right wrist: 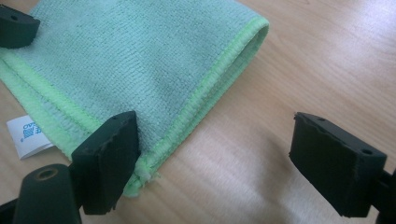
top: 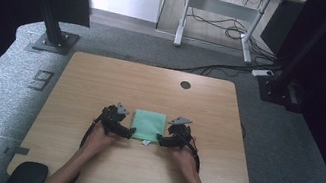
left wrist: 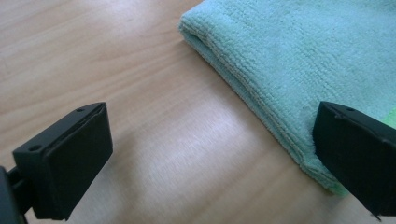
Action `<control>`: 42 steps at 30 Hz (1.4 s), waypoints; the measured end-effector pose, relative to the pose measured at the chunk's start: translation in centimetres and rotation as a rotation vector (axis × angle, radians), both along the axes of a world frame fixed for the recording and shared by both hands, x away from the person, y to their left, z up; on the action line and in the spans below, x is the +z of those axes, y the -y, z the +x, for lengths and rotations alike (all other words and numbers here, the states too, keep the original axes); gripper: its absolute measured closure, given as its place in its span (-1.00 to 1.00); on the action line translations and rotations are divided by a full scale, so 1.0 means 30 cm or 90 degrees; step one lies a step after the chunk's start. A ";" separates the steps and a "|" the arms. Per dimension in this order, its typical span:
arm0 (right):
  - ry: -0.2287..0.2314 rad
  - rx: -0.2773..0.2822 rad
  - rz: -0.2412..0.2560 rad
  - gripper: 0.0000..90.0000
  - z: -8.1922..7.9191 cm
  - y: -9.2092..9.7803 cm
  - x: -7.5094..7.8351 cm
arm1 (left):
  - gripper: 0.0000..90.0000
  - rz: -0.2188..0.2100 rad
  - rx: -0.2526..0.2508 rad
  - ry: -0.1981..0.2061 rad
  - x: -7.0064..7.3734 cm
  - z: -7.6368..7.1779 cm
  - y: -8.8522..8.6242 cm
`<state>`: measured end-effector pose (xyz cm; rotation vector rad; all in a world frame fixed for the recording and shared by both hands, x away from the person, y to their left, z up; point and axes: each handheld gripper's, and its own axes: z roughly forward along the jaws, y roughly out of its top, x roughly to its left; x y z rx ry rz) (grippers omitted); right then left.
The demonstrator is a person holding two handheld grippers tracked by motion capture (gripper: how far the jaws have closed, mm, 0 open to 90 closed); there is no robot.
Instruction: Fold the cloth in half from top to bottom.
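A folded green microfibre cloth [top: 149, 125] lies flat at the middle of the wooden table [top: 102, 81]. My left gripper [top: 129, 131] sits at the cloth's near left corner and my right gripper [top: 161, 139] at its near right corner. In the left gripper view the cloth [left wrist: 303, 60] has its folded edge running between the jaws; the left gripper [left wrist: 210, 163] is open, one jaw over the cloth's corner, the other over bare wood. In the right gripper view the right gripper [right wrist: 224, 161] is open, straddling the stitched edge of the cloth [right wrist: 130, 60]. A white label [right wrist: 25, 135] sticks out of the near hem.
A round cable hole [top: 185, 85] sits near the table's far edge. A black post on a base plate [top: 53, 39] stands beyond the far left corner, and a white-legged desk [top: 219, 20] with cables stands behind. Grey carpet surrounds the table.
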<state>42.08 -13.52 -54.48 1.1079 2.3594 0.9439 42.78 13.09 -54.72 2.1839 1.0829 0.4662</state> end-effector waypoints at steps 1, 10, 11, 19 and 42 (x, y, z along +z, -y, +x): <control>0.000 -0.002 0.001 -0.65 0.006 -0.001 0.000 | -1.00 0.000 0.003 0.000 0.000 0.008 -0.001; 0.004 -0.007 0.005 -0.64 0.049 -0.003 -0.002 | -1.00 -0.004 0.011 -0.001 -0.002 0.052 -0.004; 0.003 -0.009 0.007 -0.64 0.054 -0.002 -0.003 | -1.00 -0.005 0.011 -0.002 -0.001 0.056 -0.004; -0.002 -0.016 0.007 -0.63 0.080 -0.009 -0.001 | -1.00 -0.015 0.010 -0.012 -0.004 0.087 -0.012; -0.002 0.021 0.047 -0.71 0.046 0.006 0.059 | -0.97 -0.063 -0.033 0.001 0.080 0.028 -0.048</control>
